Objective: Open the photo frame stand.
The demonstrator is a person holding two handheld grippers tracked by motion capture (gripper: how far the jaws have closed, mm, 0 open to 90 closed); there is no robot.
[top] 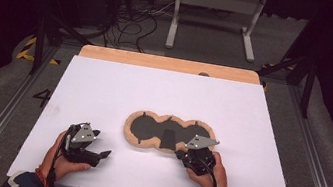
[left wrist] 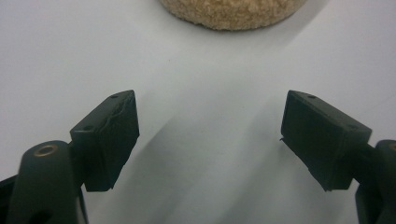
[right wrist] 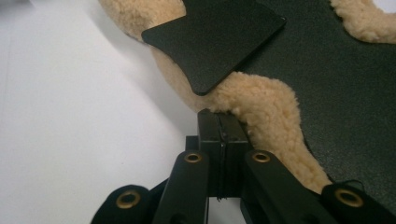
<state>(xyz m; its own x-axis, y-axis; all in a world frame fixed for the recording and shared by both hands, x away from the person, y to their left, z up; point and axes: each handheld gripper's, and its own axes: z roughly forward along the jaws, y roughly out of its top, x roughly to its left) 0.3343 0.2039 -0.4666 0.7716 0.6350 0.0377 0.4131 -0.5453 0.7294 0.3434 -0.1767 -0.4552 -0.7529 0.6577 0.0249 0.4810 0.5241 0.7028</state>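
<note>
A three-lobed black pad with a tan fleece rim point(top: 130, 136) lies flat on the white sheet, a little right of centre. A black flap point(top: 168, 139) rests across its near edge; in the right gripper view the flap point(right wrist: 215, 37) overlaps the fleece rim point(right wrist: 261, 100). My right gripper point(top: 181, 152) is shut, its tips point(right wrist: 219, 123) pressed against the near edge of the rim. Whether fleece is pinched between them I cannot tell. My left gripper point(top: 99, 158) sits low over bare sheet left of the pad, jaws wide open point(left wrist: 210, 135) and empty, with the fleece edge point(left wrist: 233, 11) ahead of it.
The white sheet point(top: 103, 93) covers a wooden table whose far edge point(top: 169, 63) shows. Beyond it on the floor stand a white metal frame point(top: 217, 3) and tangled cables point(top: 130, 22). Metal rails run along both sides of the table.
</note>
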